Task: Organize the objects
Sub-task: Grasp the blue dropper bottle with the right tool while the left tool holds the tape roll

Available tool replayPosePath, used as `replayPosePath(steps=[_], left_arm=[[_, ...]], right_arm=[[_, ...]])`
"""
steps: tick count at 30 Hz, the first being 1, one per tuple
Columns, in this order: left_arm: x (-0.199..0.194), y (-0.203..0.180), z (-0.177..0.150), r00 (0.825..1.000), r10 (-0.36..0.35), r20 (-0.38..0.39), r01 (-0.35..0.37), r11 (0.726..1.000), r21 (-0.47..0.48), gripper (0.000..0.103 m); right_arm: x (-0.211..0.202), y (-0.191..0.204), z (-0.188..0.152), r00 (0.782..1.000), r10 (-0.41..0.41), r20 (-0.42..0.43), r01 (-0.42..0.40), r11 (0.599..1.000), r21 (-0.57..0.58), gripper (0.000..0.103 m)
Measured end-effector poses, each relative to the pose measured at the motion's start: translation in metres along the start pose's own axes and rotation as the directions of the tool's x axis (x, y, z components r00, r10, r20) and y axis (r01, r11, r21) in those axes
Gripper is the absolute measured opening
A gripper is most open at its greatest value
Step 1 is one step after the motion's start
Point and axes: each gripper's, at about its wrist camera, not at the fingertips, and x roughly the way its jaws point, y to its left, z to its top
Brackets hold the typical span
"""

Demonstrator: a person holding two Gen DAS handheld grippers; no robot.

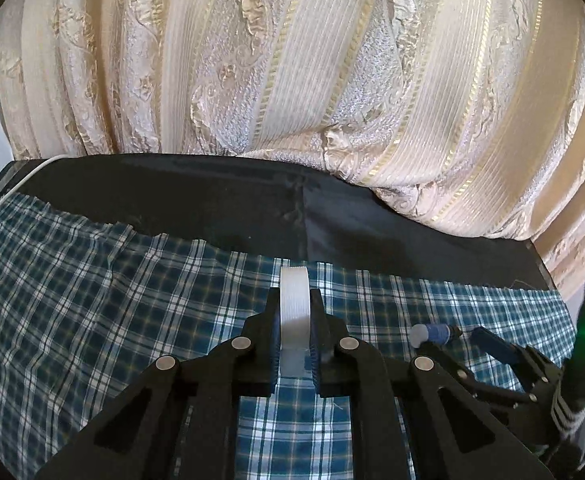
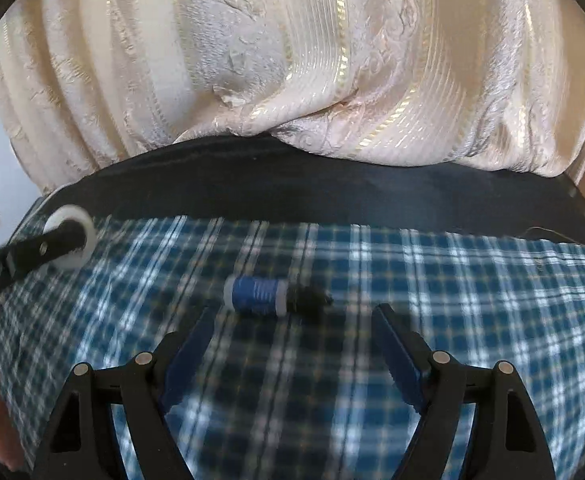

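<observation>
My left gripper [image 1: 294,300] is shut on a white tape roll [image 1: 294,308], held upright on edge over the blue plaid cloth [image 1: 92,280]. In the right wrist view the same roll [image 2: 68,240] and left gripper show at the far left. A small blue spool with white ends and a dark tip [image 2: 260,294] lies on its side on the cloth [image 2: 452,300]. My right gripper [image 2: 292,320] is open and empty, its fingers just short of the spool on either side. The spool also shows in the left wrist view [image 1: 432,334], in front of the right gripper's blue pads [image 1: 492,344].
The cloth lies on a dark table [image 1: 212,200]. A cream and gold patterned curtain [image 1: 292,60] hangs behind the table's far edge and drapes onto it at the right. A white cable [image 1: 32,172] runs along the left back corner.
</observation>
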Motion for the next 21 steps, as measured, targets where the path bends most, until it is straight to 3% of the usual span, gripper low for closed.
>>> replayPosePath(steps=[8, 12, 21], left_arm=[[0.002, 0.002, 0.0, 1.0, -0.001, -0.008, 0.001, 1.0, -0.014, 0.012], [0.002, 0.001, 0.0, 1.0, -0.003, -0.009, 0.003, 1.0, -0.01, 0.012], [-0.002, -0.007, -0.001, 1.0, -0.011, 0.002, 0.011, 1.0, 0.007, 0.012]], right_arm=[[0.015, 0.01, 0.007, 1.0, -0.003, -0.027, 0.003, 1.0, 0.003, 0.082], [0.016, 0.015, 0.008, 0.998, -0.049, -0.031, 0.048, 0.999, -0.022, 0.064], [0.006, 0.01, 0.0, 0.999, -0.035, -0.033, 0.035, 0.999, -0.019, 0.064]])
